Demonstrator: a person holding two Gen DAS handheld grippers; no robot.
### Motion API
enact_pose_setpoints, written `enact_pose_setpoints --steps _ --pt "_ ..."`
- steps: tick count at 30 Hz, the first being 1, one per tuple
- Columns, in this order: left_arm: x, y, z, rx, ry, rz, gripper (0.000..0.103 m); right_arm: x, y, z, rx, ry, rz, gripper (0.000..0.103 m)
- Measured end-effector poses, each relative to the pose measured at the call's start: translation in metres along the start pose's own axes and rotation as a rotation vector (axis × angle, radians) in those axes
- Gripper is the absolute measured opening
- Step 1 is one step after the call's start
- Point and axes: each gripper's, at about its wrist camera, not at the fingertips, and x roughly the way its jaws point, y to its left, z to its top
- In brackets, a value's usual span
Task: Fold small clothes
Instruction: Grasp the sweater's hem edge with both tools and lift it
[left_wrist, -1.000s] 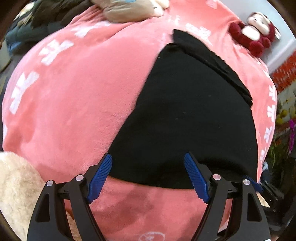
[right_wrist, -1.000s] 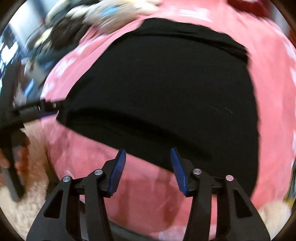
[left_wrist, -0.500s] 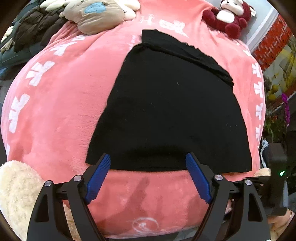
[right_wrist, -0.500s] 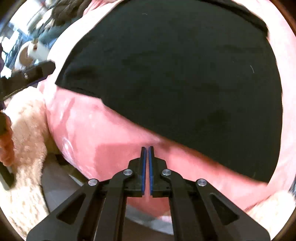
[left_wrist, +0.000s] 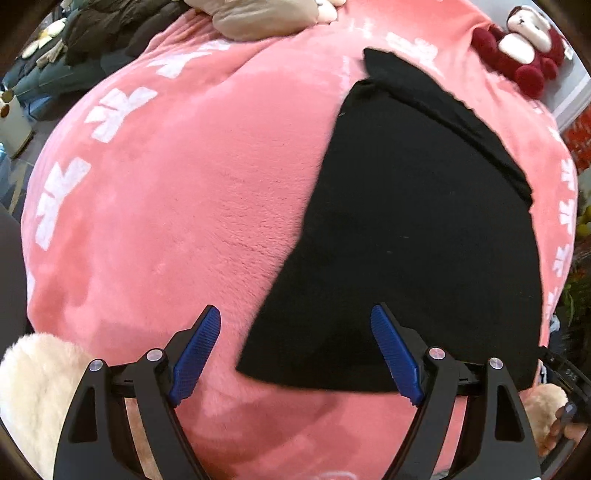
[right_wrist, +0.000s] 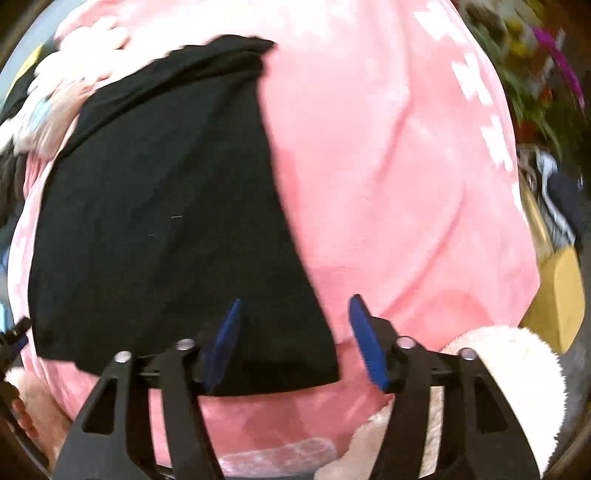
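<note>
A pink plush blanket (left_wrist: 177, 206) covered the whole work surface, with white snowflake-like marks (left_wrist: 59, 195) printed in a row along its border. On it lay the black garment (left_wrist: 413, 240), spread flat, a folded band running across its far end.

Beyond the garment's far end, a tan plush toy (left_wrist: 266, 18) rested at the blanket's edge, cut off by the frame, and a dark red and white stuffed doll (left_wrist: 524, 48) sat past the garment's far right corner. Dark clothing (left_wrist: 110, 33) was heaped off the blanket, left of the tan toy. In the right wrist view, blurred flowers (right_wrist: 535, 55) and a yellow-brown box (right_wrist: 557, 295) stood off the blanket to the garment's right. Cream fleece (left_wrist: 33, 391) showed near the garment's near edge.

No writing could be read; a faint white mark at the blanket's near hem was too cropped to make out.

The left gripper (left_wrist: 295, 354) hung spread wide, straddling the garment's near left corner, gripping nothing. The right gripper (right_wrist: 295, 339) was likewise spread, over the garment's near right corner; motion blur hid whether its fingers touched the cloth.
</note>
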Motion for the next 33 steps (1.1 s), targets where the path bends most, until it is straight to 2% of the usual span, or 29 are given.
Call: enact_pose_setpoints --steps 3,5,7,8,9,10,11,12,13,15,16,20,23,27,33 --pt "0.022 0.003 0.002 -0.01 0.074 -0.014 0.081 0.018 -0.003 -0.002 0.045 0.061 0.036 0.066" --pt "0.024 -0.004 0.001 0.038 0.064 0.0 0.083 0.02 0.0 -0.002 0.031 0.058 0.031 0.068" --pt "0.025 -0.01 0.001 0.081 0.071 -0.012 0.081 0.022 0.006 -0.001 0.016 0.059 0.031 0.066" --pt "0.023 -0.013 0.0 0.099 0.071 -0.052 0.073 0.022 0.007 -0.002 0.013 0.059 0.041 0.062" --pt "0.022 -0.015 0.0 0.114 0.072 -0.066 0.067 0.024 0.01 -0.001 0.006 0.062 0.05 0.053" --pt "0.02 -0.017 0.0 0.136 0.075 -0.082 0.051 0.024 0.011 -0.001 0.0 0.066 0.068 0.034" --pt "0.018 -0.017 0.0 0.141 0.081 -0.104 0.028 0.025 0.011 0.0 0.007 0.081 0.093 0.024" --pt "0.018 -0.017 0.001 0.139 0.09 -0.121 0.013 0.024 0.009 0.001 0.019 0.084 0.095 0.016" --pt "0.017 -0.016 0.003 0.125 0.117 -0.174 0.005 0.022 0.007 0.002 0.028 0.081 0.105 0.008" --pt "0.01 -0.018 0.005 0.123 0.119 -0.202 0.005 0.014 0.001 0.004 0.052 0.066 0.152 0.004" --pt "-0.001 -0.024 0.005 0.161 0.102 -0.212 0.005 0.006 -0.001 0.003 0.059 0.052 0.19 0.003" --pt "-0.039 -0.04 0.004 0.252 0.058 -0.248 0.005 -0.026 -0.005 0.003 0.02 0.002 0.244 0.003" --pt "-0.062 -0.034 0.008 0.234 0.034 -0.286 0.005 -0.045 -0.026 0.002 0.011 -0.02 0.274 0.003" --pt "-0.084 -0.007 0.011 0.18 0.023 -0.307 0.005 -0.063 -0.052 0.006 -0.006 -0.049 0.283 0.003" --pt "-0.114 0.0 -0.01 0.18 0.054 -0.312 0.005 -0.093 -0.048 -0.03 -0.029 -0.028 0.27 0.003"
